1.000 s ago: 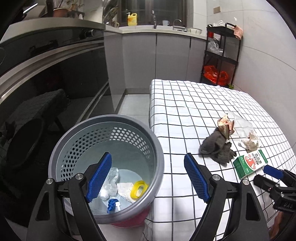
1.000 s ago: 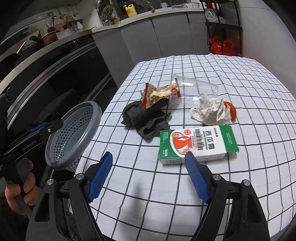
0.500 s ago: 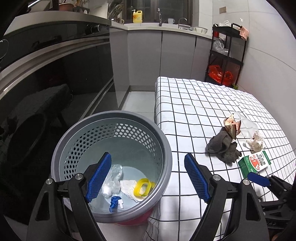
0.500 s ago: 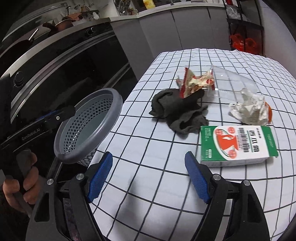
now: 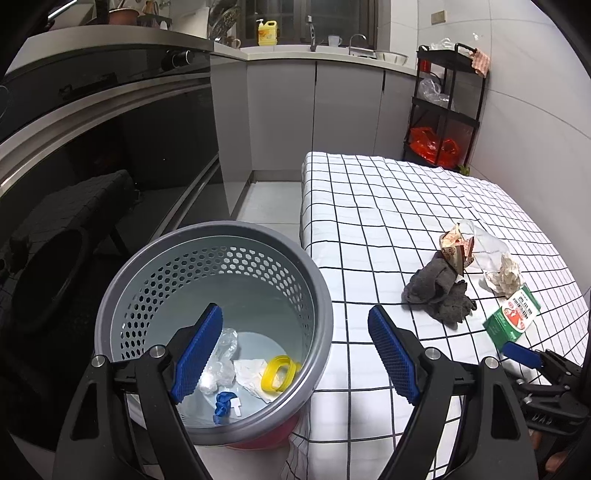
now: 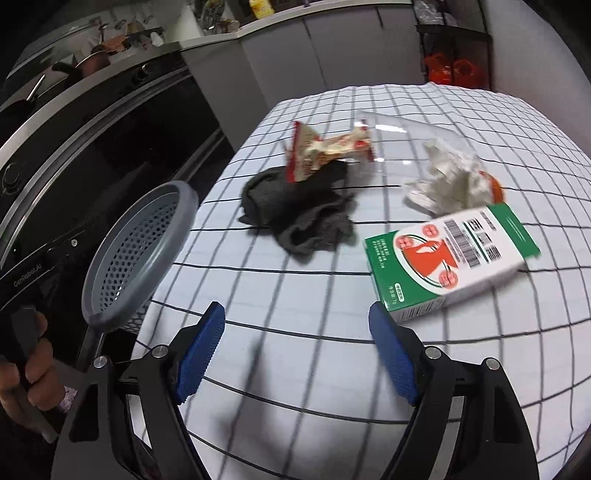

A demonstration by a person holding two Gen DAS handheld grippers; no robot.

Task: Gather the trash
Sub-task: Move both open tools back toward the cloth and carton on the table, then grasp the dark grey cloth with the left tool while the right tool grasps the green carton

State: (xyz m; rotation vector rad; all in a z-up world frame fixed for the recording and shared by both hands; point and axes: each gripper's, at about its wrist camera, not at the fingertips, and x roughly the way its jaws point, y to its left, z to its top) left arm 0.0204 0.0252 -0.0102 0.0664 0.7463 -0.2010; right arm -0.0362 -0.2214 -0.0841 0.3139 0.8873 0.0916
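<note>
Presently, the left gripper [image 5: 295, 350] hangs wide open and empty over the bin [image 5: 214, 317]. The right gripper [image 6: 295, 350], equally spread and empty, has closed in: the green carton [image 6: 450, 262] now lies just ahead of its right finger, grey cloth [image 6: 295, 218] ahead-left. Pickup looks imminent.

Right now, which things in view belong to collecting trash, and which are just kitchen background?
Job: grey perforated plastic bin; green-and-white carton; crumpled white paper; red-and-white snack wrapper; clear plastic cup; dark grey cloth.
Background: yellow detergent bottle; black metal shelf rack; checked tablecloth.
</note>
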